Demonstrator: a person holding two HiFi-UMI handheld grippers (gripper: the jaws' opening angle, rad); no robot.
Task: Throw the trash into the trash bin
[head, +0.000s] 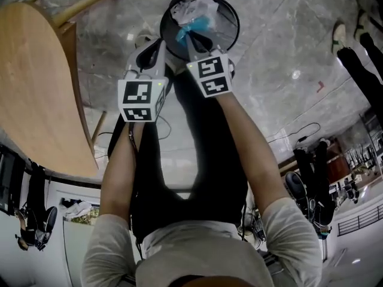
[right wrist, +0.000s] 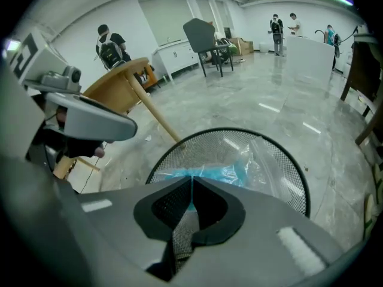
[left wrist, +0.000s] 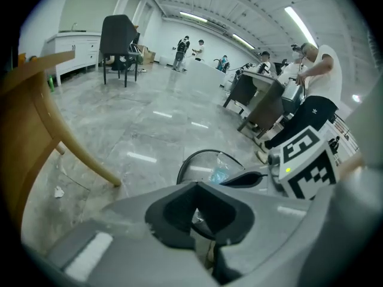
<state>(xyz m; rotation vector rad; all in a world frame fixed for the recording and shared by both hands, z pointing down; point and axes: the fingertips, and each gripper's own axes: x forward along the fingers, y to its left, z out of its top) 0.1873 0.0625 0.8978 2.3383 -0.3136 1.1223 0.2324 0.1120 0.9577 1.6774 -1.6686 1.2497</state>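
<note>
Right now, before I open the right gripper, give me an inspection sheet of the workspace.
Surface: grey marble floor; wooden table at left.
Job's things: black mesh trash bin below the grippers; plastic trash over its mouth.
Clutter: small white scrap by the table leg.
Grippers: right gripper shut on the plastic trash; left gripper shut, empty.
Cables: thin cable on the floor, clear of the bin.
Surroundings: black chair, people at benches.

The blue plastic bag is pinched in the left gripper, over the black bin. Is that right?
Not quite. The blue plastic bag is pinched in the right gripper, not the left, over the black bin. The right gripper view shows the bag between its closed jaws. The left gripper is shut with nothing in it.
</note>
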